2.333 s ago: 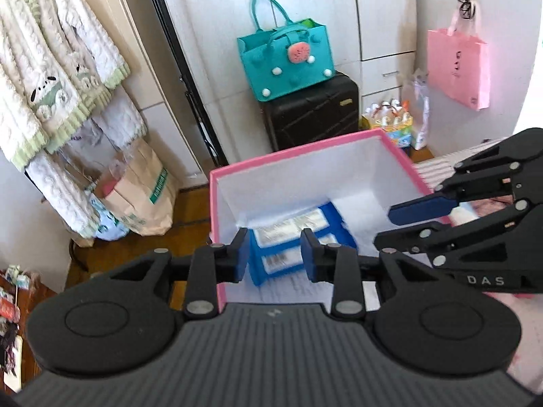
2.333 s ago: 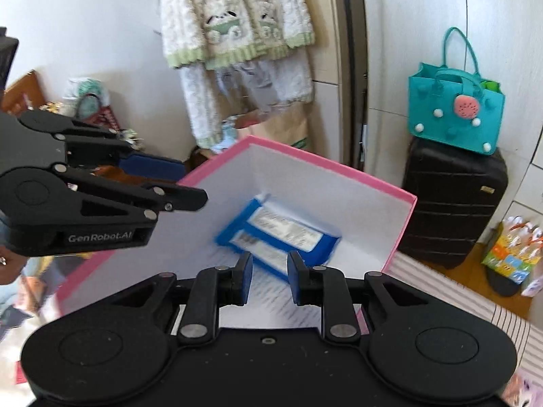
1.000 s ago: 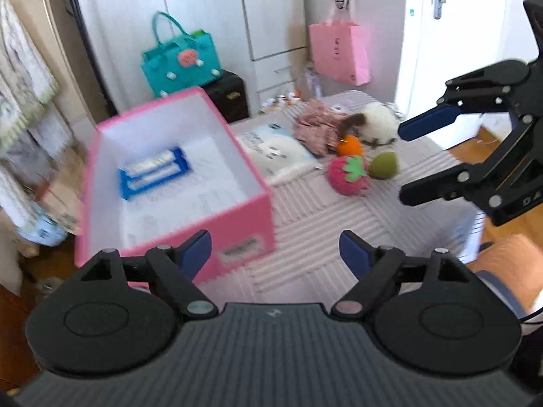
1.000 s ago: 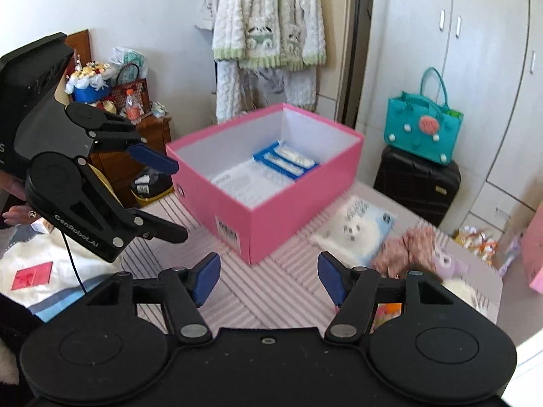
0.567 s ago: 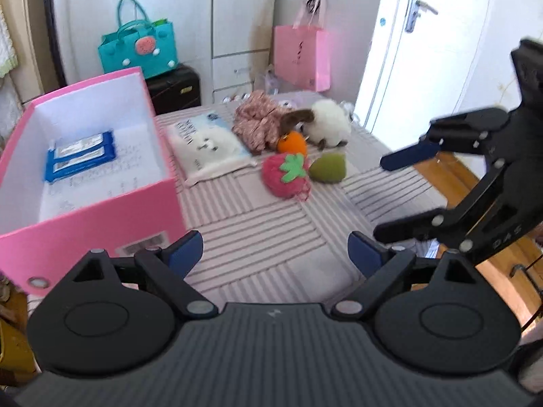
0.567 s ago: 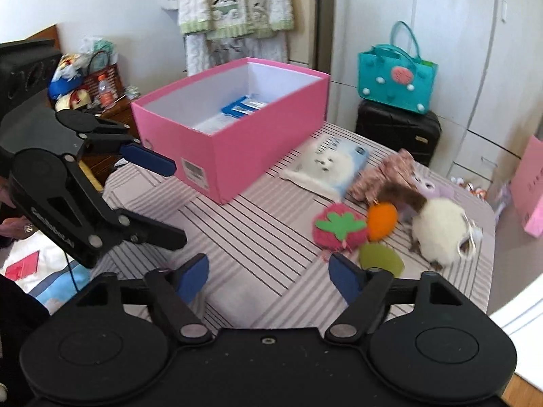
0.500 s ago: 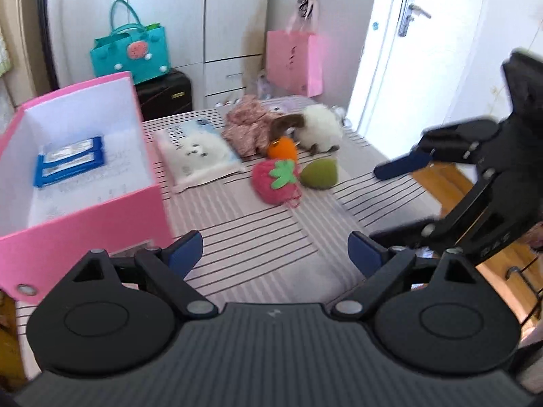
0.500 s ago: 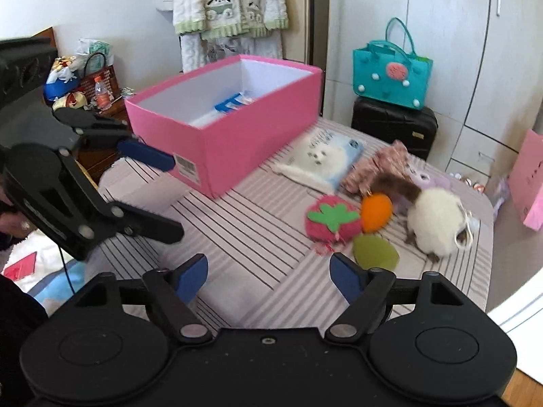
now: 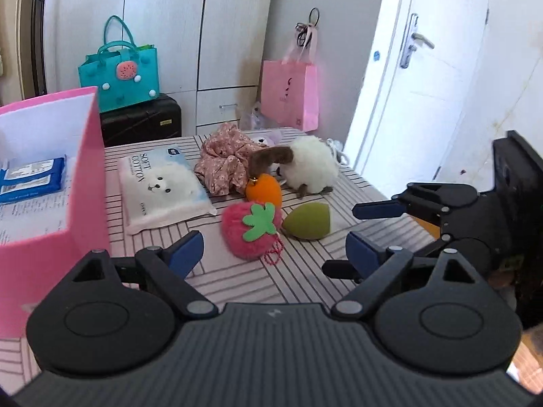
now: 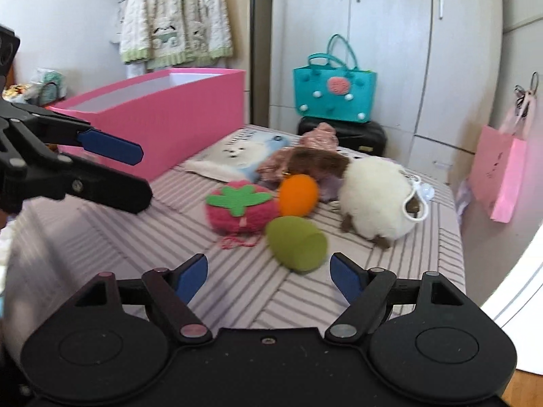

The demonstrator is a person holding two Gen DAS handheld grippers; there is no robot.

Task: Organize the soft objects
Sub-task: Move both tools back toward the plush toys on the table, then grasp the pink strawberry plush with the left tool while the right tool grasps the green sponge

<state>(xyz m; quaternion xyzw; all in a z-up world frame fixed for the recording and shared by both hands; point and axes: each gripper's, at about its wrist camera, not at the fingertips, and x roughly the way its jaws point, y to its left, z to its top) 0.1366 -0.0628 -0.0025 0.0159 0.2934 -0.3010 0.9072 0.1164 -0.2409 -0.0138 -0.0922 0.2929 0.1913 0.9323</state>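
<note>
The left claw (image 9: 273,249) is wide open, its jaws closing a little, and holds nothing. The strawberry (image 9: 251,229) lies just ahead of it, the green sponge (image 9: 307,221) beside that. The right claw (image 10: 269,273) is also wide open and empty, with the sponge just in front of its tips. Behind these lie the orange ball (image 10: 298,195), white plush (image 10: 373,201), scrunchie (image 9: 224,168) and cotton pack (image 9: 163,186). The pink box (image 10: 176,118) stands to the left, with blue packs (image 9: 32,178) inside. Nothing blocks the way.

Box (image 9: 44,176) at 9 o'clock on table (image 9: 237,281), wipes (image 9: 30,179) inside. Tissue pack (image 9: 163,186) just right of it. Strawberry (image 9: 251,230), sponge (image 9: 307,222) centre; orange (image 9: 264,188), scrunchie (image 9: 224,166), plush (image 9: 312,166) behind at 12.
</note>
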